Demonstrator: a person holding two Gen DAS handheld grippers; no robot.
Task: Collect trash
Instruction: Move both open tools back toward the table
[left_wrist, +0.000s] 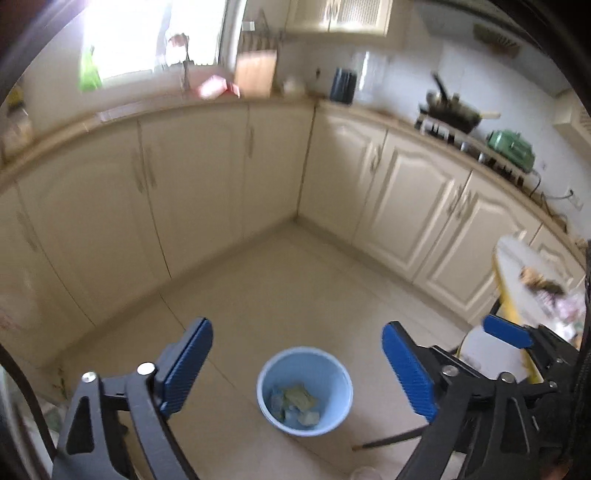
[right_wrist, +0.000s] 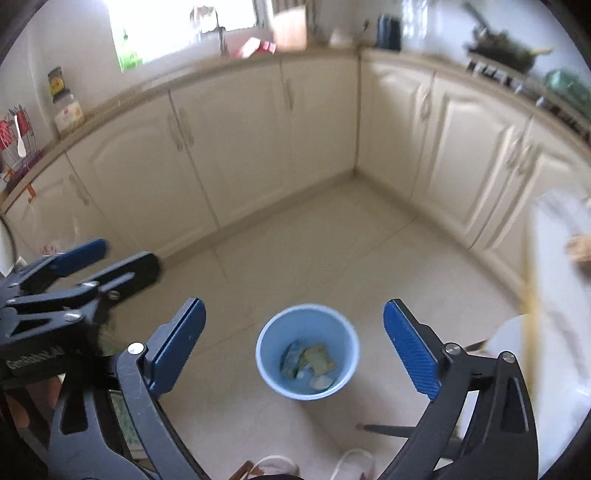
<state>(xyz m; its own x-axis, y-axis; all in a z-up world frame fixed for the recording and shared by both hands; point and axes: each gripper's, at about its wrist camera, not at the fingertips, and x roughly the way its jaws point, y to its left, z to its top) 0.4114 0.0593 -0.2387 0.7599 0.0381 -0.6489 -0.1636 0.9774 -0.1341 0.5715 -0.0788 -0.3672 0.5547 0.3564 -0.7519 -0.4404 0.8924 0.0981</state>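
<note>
Blue bin (right_wrist: 306, 350) on floor (right_wrist: 332, 240), lower centre of frame, crumpled trash (right_wrist: 308, 362) already inside. Left gripper (left_wrist: 297, 365) and right gripper (right_wrist: 295, 347) above it, both wide, empty. More litter on tabletop (left_wrist: 513, 269) at right edge, apparently uncollected.

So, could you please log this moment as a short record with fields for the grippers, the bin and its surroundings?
left gripper: open, holding nothing, above the floor
right gripper: open, holding nothing
bin: light blue bin upright on the tiled floor
bin contents: crumpled trash at the bottom
position: bin appears between each gripper's fingers in both views
surroundings: cream cabinets; white table with yellow edge at right
</note>
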